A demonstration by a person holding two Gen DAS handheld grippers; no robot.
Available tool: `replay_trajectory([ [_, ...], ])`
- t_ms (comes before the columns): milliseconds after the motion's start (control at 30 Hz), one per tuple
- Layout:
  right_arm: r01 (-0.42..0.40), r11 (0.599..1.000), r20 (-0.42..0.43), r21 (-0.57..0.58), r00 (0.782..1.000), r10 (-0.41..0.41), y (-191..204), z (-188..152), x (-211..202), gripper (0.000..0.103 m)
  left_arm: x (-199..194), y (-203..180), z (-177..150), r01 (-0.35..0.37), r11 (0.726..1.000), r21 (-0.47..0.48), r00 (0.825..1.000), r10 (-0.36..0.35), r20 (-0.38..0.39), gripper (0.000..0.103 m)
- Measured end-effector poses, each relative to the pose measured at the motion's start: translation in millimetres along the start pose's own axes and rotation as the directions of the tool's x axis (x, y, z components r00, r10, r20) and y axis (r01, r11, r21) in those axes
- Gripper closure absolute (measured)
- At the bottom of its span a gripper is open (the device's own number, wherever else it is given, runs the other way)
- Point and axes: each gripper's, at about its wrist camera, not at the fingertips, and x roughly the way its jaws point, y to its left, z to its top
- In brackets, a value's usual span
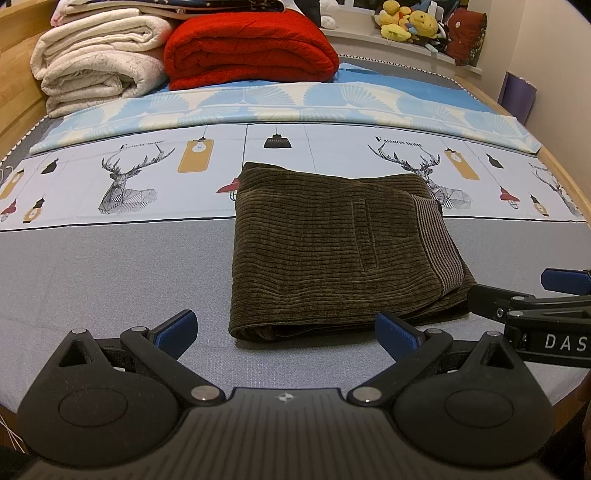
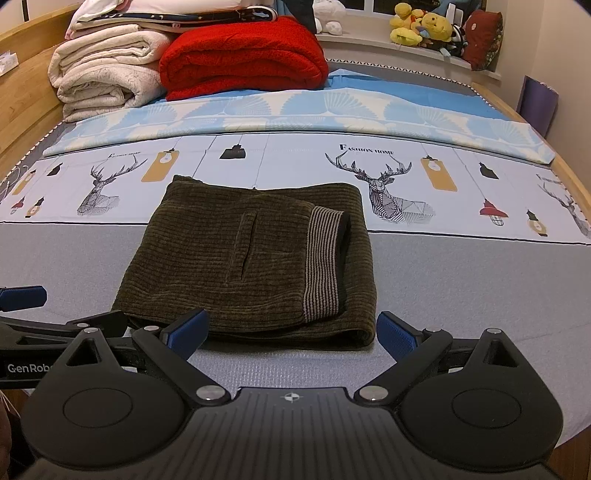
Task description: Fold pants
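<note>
Left wrist view, from left edge to right: cream blankets (image 1: 99, 62) are stacked in the upper left, a red blanket (image 1: 251, 48) just beside them, and plush toys (image 1: 410, 22) sit at the upper right. My left gripper (image 1: 286, 332) fills the bottom of the frame, its blue fingers (image 1: 177, 330) spread wide with nothing between them. Folded brown corduroy pants (image 1: 332, 251) lie in the middle of the frame on the bed (image 1: 110, 266). My right gripper (image 2: 291, 330) in its own view hangs equally wide and empty, the pants just above it in the frame.
</note>
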Motion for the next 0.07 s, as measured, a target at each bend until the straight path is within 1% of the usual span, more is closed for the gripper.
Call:
replay_trajectory([
  [67, 0.0, 1.0, 0.0, 0.0, 1.0, 0.0, 0.1, 0.1, 0.0, 0.006, 0.3, 0.5, 0.3, 0.001, 1.0, 0.0, 1.0, -0.001, -0.001, 0.001],
])
